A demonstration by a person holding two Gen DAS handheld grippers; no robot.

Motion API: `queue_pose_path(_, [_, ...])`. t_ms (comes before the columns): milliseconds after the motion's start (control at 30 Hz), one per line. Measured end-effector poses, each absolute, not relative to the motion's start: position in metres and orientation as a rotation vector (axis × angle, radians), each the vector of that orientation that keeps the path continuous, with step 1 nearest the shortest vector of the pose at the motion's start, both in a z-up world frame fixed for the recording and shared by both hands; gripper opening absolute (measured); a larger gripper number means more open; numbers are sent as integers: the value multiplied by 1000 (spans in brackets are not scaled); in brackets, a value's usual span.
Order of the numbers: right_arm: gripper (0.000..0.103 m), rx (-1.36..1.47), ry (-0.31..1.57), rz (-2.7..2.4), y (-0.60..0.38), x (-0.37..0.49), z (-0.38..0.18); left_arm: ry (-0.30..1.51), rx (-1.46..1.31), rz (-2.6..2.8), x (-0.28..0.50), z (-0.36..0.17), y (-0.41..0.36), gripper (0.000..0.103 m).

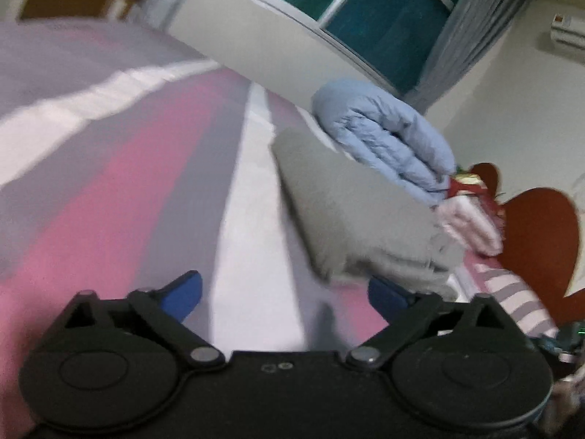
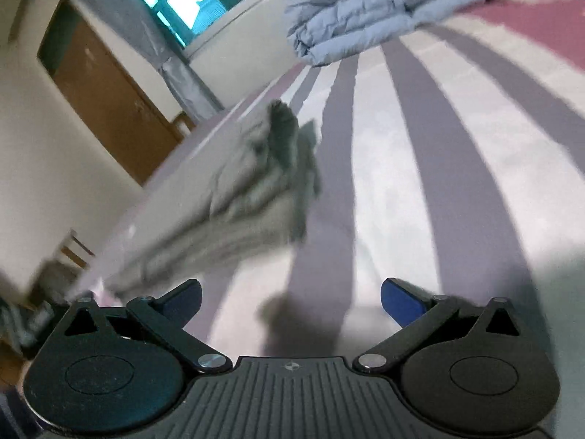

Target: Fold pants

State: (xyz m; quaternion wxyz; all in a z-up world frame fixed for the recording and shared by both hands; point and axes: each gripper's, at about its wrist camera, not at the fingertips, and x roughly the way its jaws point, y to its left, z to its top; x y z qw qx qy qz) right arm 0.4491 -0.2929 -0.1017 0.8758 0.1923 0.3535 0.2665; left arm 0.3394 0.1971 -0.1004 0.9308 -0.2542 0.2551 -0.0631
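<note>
Pants (image 1: pixel 351 219): grey, folded into a compact bundle, lying on the bed; blurred in both views
Pants, right wrist view (image 2: pixel 234 197): the bundle lies ahead and to the left of the jaws, near the bed's edge
Left gripper (image 1: pixel 285 298): jaws spread wide, nothing between them; the blue fingertips (image 1: pixel 186 292) are clear of the cloth, though the right-hand tip sits just beside the near edge of the pants
Right gripper (image 2: pixel 290 298): jaws spread wide, empty, over the striped sheet; pants apart from both tips
Bed (image 1: pixel 120 190): covered with a sheet in pink, grey and white stripes
Blue quilt (image 1: pixel 387 139): folded, puffy, lying on the bed just beyond the pants, beside the wall under the window (image 1: pixel 365 11)
Pink cloth (image 1: pixel 471 226): folded, next to the quilt
Door (image 2: pixel 106 98): brown, wooden, in the far wall
</note>
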Motion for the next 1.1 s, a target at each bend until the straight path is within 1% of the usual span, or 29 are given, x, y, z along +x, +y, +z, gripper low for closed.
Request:
queue_pose_path(67, [103, 387, 752, 532, -287, 419, -105, 531, -459, -82, 312, -91, 188, 97])
queue_pose_path(167, [103, 386, 823, 505, -280, 397, -106, 542, -408, -20, 289, -81, 166, 97])
queue_pose_path(233, [103, 361, 897, 493, -274, 385, -93, 526, -350, -24, 263, -69, 149, 97])
queue_pose_path(267, [103, 338, 896, 459, -271, 374, -85, 512, -324, -27, 254, -64, 140, 97])
queue_pose_path(433, [103, 246, 645, 529, -267, 273, -42, 455, -210, -44, 194, -33, 99, 97])
queue_pose_path(633, [103, 153, 410, 500, -256, 163, -30, 367, -127, -58, 132, -12, 61, 97])
queue_pose_path(733, [103, 223, 440, 516, -259, 141, -33, 327, -109, -62, 99, -10, 45, 97])
queue_pose_path(800, [103, 176, 383, 510, -253, 124, -29, 305, -128, -57, 80, -8, 39, 97])
queue_pose_path(1000, [103, 124, 307, 465, -241, 107, -23, 299, -133, -30, 71, -3, 28, 97])
queue_pose_path(1100, [103, 106, 308, 447, -237, 105, -25, 268, -153, -45, 59, -3, 20, 97])
